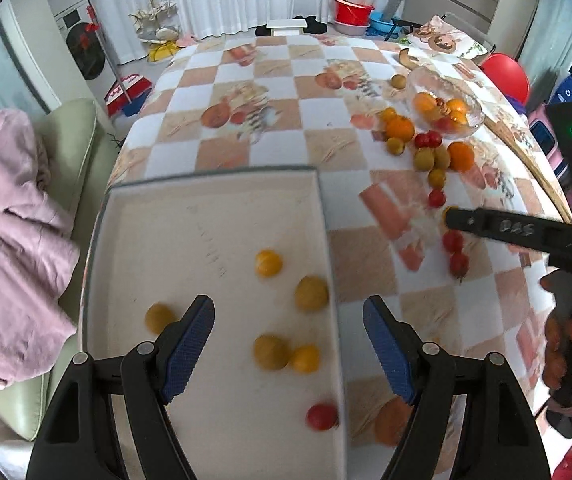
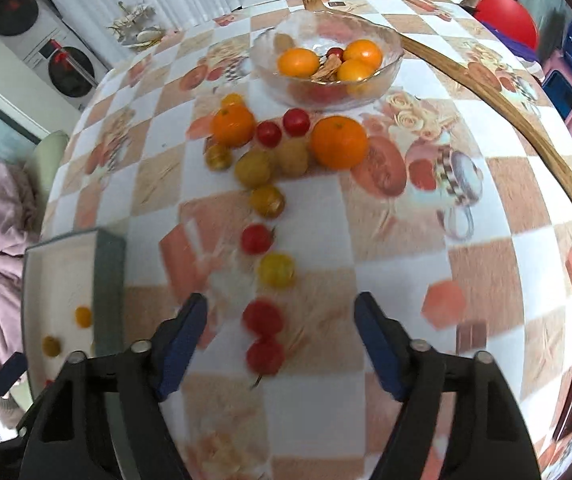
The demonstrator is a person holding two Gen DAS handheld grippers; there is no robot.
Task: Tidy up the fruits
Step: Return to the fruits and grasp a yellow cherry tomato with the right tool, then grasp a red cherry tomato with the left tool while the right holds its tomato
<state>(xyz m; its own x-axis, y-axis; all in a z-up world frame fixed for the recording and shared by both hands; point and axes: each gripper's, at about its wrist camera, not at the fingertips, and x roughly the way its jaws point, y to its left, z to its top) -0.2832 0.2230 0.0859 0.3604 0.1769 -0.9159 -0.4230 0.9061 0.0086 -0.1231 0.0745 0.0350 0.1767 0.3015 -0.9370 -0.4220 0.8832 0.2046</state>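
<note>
While the left gripper (image 1: 289,334) hangs spread wide and empty over the white tray (image 1: 214,216), five yellow fruits and one red tomato (image 1: 321,416) lie loose inside it. Over the checked tablecloth (image 2: 405,280), the right gripper (image 2: 280,336) is also spread with nothing held, two blurred red tomatoes (image 2: 264,336) between its fingers, seemingly untouched. Beyond, more fruit trails toward two oranges and a glass bowl (image 2: 389,60).

Approx. five yellow tomatoes (image 1: 268,263) and one red tomato (image 1: 321,416) are being held in the white tray (image 1: 222,208). Oranges (image 2: 338,142), red & yellow cherry tomatoes (image 2: 257,238) are being left scattered on the surface, w/ more in the glass bowl (image 2: 389,62).
</note>
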